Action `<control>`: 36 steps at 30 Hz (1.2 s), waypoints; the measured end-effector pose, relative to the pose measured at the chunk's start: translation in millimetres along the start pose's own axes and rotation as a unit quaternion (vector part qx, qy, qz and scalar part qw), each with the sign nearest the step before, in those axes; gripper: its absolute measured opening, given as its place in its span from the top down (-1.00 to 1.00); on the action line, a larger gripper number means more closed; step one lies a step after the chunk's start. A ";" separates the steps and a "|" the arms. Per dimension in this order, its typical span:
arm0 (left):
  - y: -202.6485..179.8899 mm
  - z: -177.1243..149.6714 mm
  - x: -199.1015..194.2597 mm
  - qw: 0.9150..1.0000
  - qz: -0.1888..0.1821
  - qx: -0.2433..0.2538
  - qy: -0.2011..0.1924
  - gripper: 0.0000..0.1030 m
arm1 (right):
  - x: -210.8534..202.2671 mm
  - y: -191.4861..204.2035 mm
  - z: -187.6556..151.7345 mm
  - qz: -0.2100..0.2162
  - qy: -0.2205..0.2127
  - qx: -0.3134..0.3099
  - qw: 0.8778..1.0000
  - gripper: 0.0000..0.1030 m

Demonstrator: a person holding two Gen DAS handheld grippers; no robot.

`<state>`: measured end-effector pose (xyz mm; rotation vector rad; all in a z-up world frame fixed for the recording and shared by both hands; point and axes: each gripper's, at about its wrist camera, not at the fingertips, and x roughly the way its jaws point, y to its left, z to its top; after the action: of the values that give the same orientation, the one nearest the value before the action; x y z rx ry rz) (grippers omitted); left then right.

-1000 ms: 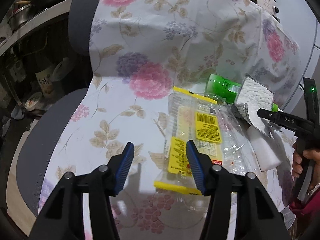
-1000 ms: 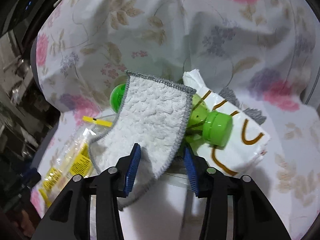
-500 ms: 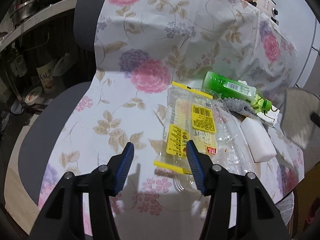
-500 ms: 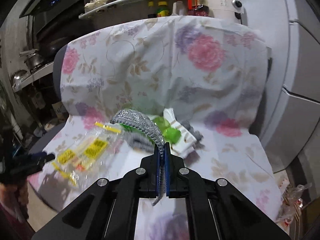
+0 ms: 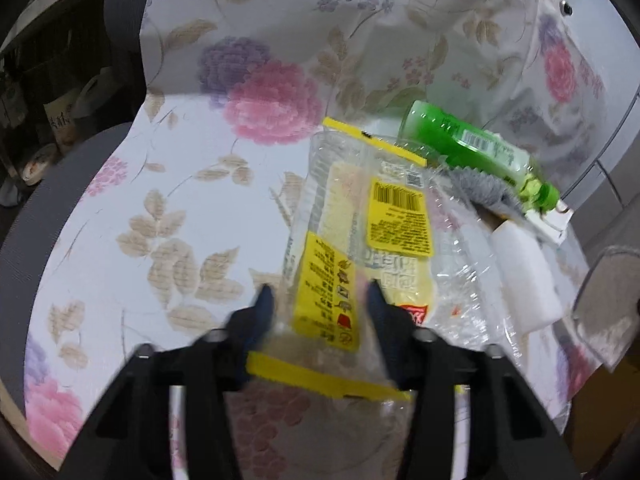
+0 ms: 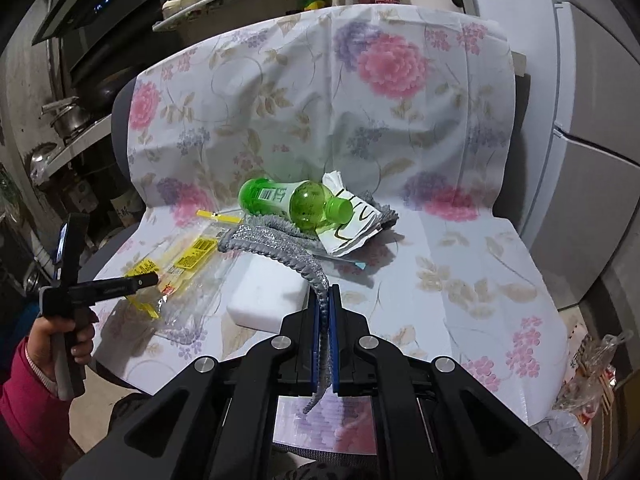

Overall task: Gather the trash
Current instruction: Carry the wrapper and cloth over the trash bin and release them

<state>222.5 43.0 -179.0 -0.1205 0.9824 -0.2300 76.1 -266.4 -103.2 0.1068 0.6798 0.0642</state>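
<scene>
A clear plastic wrapper with yellow labels lies on the flowered cloth of a chair seat; it also shows in the right wrist view. My left gripper is open, its jaws on either side of the wrapper's near end. My right gripper is shut on a grey cloth and holds it lifted above the seat. A green bottle lies on a white printed paper. The bottle also shows in the left wrist view.
A white foam block lies on the seat beside the wrapper; it also shows in the left wrist view. The chair back rises behind. Shelves with pots stand left. A plastic bag sits at the right.
My left gripper has moved forward over the wrapper's near end. My right gripper closed on the grey cloth and pulled back and up, lifting it off the bottle.
</scene>
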 end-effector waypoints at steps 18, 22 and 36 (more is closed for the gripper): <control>-72.5 -14.3 -131.4 0.981 -0.043 0.056 -0.180 0.91 | -37.1 -15.3 5.2 0.005 -0.045 0.031 0.999 0.91; -90.6 -38.0 -137.6 0.981 -0.043 0.067 -0.176 0.91 | -52.8 -29.6 -1.5 0.004 -0.050 0.054 0.997 0.91; -182.9 -98.5 -159.4 0.970 -0.114 0.155 -0.148 0.91 | -142.7 -87.4 -49.8 -0.063 -0.070 0.112 0.989 0.91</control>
<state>30.0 -94.6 -66.9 0.0206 0.6241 -0.5580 -63.9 -362.7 -63.1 0.2808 0.5502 -0.1395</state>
